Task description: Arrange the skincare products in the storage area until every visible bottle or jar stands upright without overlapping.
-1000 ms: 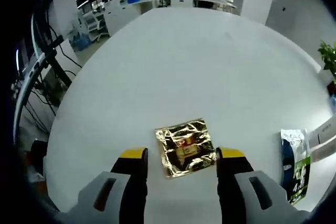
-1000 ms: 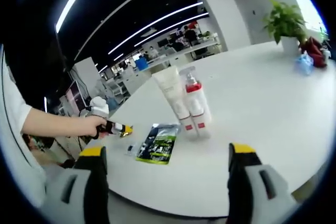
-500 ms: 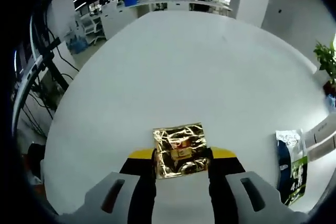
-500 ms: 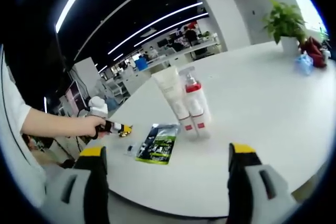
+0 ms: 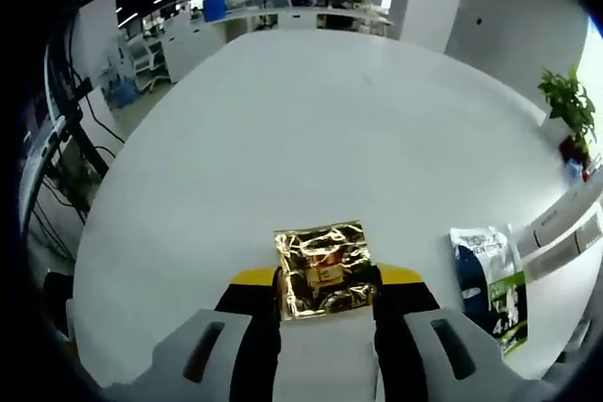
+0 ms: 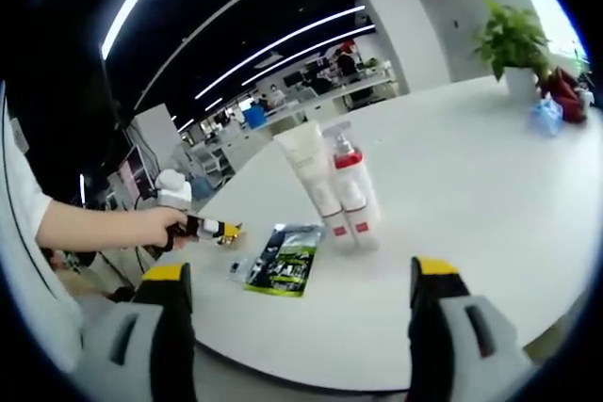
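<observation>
A crinkled gold foil sachet [image 5: 325, 268] is clamped between the yellow-tipped jaws of my left gripper [image 5: 327, 281], which is shut on it just above the white table [image 5: 311, 120]. A green and blue sachet [image 5: 490, 284] lies flat to its right. In the right gripper view a white tube [image 6: 311, 174] and a pump bottle with red bands [image 6: 351, 190] stand upright side by side. The green sachet [image 6: 287, 261] lies in front of them. A hand holds the left gripper [image 6: 203, 226] with the gold sachet [image 6: 229, 231] at its tip. My right gripper [image 6: 301, 275] is wide open, holding nothing.
A potted plant [image 6: 513, 40] and some small items [image 6: 556, 101] sit at the table's far right. A small clear packet [image 6: 236, 266] lies beside the green sachet. White tube bodies [image 5: 565, 228] reach in at the right edge. Desks and office furniture stand beyond the table.
My left gripper's jaws closed onto the gold sachet. Its view then shifted, the sachet staying between the jaws. The right gripper has not moved.
</observation>
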The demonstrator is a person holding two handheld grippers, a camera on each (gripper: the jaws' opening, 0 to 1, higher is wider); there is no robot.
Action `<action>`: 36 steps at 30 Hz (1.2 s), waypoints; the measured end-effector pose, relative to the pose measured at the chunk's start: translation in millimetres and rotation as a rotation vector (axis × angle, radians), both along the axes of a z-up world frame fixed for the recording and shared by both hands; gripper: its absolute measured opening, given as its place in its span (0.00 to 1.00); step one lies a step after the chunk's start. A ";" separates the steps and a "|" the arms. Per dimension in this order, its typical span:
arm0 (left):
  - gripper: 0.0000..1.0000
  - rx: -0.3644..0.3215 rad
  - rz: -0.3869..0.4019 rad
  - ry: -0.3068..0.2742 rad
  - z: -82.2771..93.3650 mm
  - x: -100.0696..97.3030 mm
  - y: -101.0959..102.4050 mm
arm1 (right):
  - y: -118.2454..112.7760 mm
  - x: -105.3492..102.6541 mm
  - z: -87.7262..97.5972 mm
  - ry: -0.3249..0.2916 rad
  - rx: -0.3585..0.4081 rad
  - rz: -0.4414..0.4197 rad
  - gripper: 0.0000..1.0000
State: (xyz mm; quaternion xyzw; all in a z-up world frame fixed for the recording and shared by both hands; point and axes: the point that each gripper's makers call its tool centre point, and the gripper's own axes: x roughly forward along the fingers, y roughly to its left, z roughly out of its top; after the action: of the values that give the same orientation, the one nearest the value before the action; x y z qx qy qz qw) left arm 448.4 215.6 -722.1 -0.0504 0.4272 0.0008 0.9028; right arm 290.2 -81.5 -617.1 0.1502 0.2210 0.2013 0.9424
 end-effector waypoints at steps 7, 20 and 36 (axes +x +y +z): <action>0.35 -0.009 -0.026 -0.003 3.0 -0.5 -15.2 | -0.4 0.1 0.6 -0.004 0.001 -0.002 0.96; 0.35 -0.027 -0.081 0.003 2.1 2.1 -44.1 | -1.8 0.6 1.5 -0.009 0.002 -0.010 0.96; 0.35 -0.005 -0.122 0.028 -8.6 0.2 -60.0 | -3.3 0.7 1.8 -0.008 0.007 -0.020 0.96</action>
State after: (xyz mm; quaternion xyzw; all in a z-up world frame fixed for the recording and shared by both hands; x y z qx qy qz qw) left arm 448.6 155.6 -730.7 -0.0263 0.4420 -0.0544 0.8950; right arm 290.9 -84.8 -615.4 0.1547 0.2148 0.1932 0.9448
